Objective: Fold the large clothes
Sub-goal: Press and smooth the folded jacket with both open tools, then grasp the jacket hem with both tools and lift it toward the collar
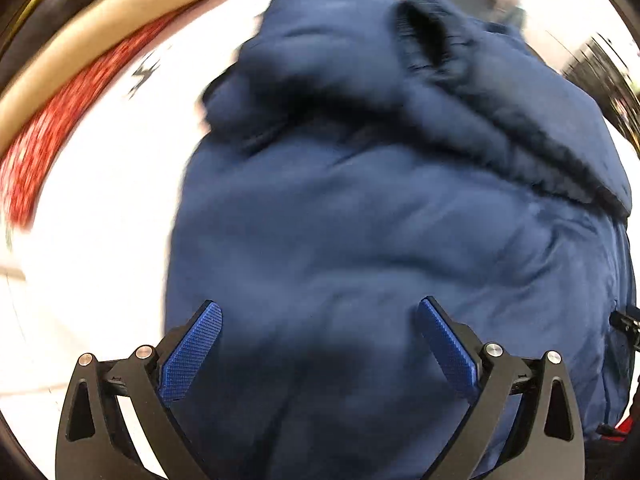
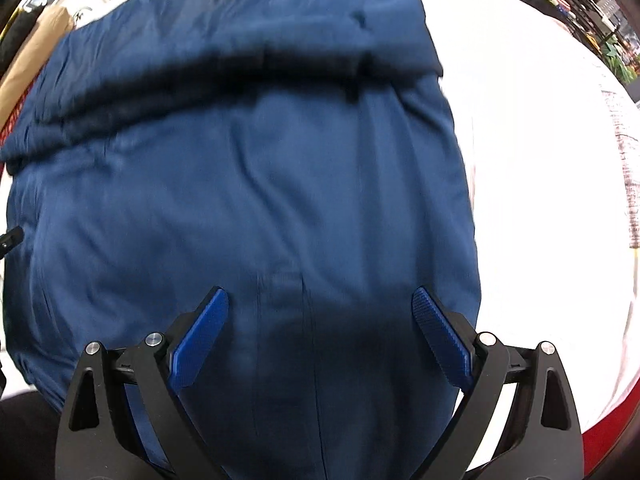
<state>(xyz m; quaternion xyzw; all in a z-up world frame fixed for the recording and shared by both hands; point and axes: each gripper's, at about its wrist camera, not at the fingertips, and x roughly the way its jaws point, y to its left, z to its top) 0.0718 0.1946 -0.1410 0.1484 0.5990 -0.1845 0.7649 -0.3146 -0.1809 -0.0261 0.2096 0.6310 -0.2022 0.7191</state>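
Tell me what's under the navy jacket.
The navy jacket lies on a white sheet, visible around its edges. Whatever is directly beneath the fabric is covered.

Navy blue jacket (image 1: pixel 360 240), large and padded-looking, lies flat on the white bench (image 2: pixel 540 160), partly folded. One sleeve is laid across the body, its ribbed cuff (image 1: pixel 424 32) at the far end. Fabric softly creased; a vertical seam (image 2: pixel 316 360) runs down the near part.
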